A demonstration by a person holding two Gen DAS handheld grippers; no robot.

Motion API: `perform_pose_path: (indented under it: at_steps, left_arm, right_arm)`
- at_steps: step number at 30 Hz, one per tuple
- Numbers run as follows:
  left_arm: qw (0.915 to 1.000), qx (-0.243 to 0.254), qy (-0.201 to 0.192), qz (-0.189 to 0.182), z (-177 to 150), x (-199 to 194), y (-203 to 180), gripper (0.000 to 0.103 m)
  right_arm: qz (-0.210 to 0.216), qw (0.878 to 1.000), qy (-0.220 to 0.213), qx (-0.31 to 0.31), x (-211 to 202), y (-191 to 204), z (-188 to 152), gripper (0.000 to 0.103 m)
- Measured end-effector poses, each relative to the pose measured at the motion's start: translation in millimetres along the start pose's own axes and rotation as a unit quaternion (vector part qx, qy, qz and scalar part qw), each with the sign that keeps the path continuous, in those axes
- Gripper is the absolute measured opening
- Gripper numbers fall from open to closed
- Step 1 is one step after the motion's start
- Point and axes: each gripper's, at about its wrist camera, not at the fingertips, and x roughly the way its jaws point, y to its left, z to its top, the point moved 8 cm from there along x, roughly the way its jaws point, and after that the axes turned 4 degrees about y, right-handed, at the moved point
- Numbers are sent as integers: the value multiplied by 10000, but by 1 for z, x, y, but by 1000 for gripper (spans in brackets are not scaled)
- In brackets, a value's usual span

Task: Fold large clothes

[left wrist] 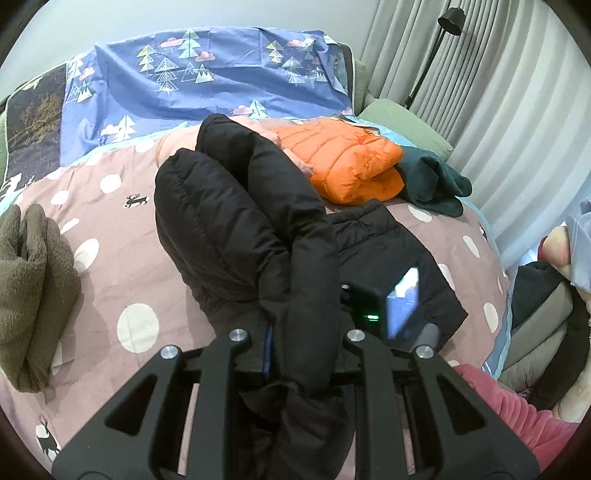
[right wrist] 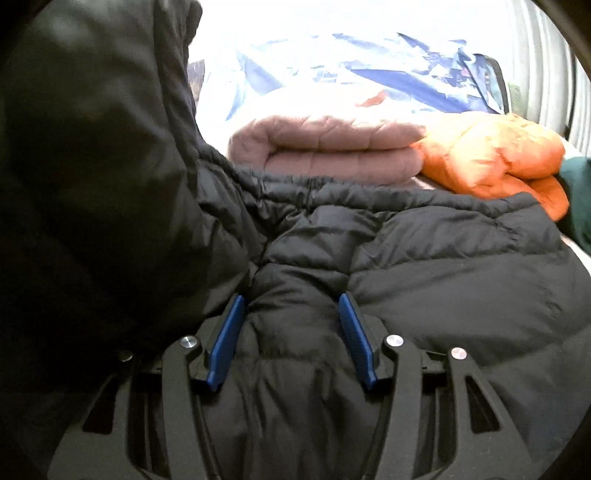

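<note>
A black puffer jacket [left wrist: 229, 229] lies bunched on the bed, with one thick fold lifted toward the camera. My left gripper [left wrist: 303, 343] is shut on that fold, which drapes down over the fingers and hides most of the blue pads. In the right wrist view the same jacket [right wrist: 443, 266] fills the frame. My right gripper [right wrist: 293, 321] has its blue pads [right wrist: 229, 332] pressed into a puffy ridge of it from both sides. That gripper's camera body [left wrist: 388, 306] shows over the jacket's right part in the left wrist view.
Folded orange puffer [left wrist: 343, 162], folded pink jacket [right wrist: 325, 147] and a dark green garment [left wrist: 432, 184] lie behind the jacket. A brown fleece [left wrist: 29, 295] sits at the left. The dotted pink bedspread [left wrist: 122, 206] lies underneath, with curtains and a floor lamp [left wrist: 450, 18] at the right. A pink sleeve [left wrist: 517, 413] is near.
</note>
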Motion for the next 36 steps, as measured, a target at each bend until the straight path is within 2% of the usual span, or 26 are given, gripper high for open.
perform_pose_path:
  at_steps: [7, 11, 14, 17, 20, 24, 25, 27, 28, 30, 33, 36]
  left_arm:
    - [9998, 37, 200, 27, 5, 6, -7, 20]
    - [9989, 218, 416, 95, 13, 17, -26, 22]
    - [9968, 565, 553, 135, 22, 31, -57, 24]
    - [9933, 952, 650, 16, 24, 53, -98, 26]
    - [9890, 1228, 786, -263, 17, 79, -138, 30]
    - [9804, 1460, 1139, -666, -3, 130, -183, 36]
    - [9792, 1468, 1198, -724, -8, 141, -189, 38]
    - [9783, 1438, 1229, -852, -11, 159, -197, 49]
    - [9779, 1389, 1223, -969, -10, 166, -200, 50]
    - [9751, 1238, 1292, -1307, -11, 173, -205, 58]
    - [9600, 1021, 1511, -2124, -11, 170, -208, 59]
    - [9507, 806, 1623, -2515, -10, 169, -209, 59]
  right_arm:
    - [264, 9976, -455, 453, -81, -30, -14, 55]
    - [155, 9962, -572, 636, -111, -58, -29, 55]
    - [-28, 9931, -775, 874, -136, -87, -33, 55]
    - [-171, 9868, -912, 1330, -157, -129, -35, 55]
    - [-343, 9810, -893, 1685, -170, -163, -43, 55]
    - [-453, 9784, -778, 1860, -175, -182, -57, 55]
    - [-439, 9779, -757, 1898, -175, -184, -61, 55]
    - [-408, 9768, -731, 1973, -176, -189, -69, 55]
    - [-441, 9756, -721, 2025, -178, -191, -76, 55]
    - [-316, 9748, -702, 2092, -181, -194, -87, 55]
    - [-302, 9754, -687, 2073, -186, -192, -100, 55]
    - [-38, 9764, -701, 2043, -192, -178, -108, 56]
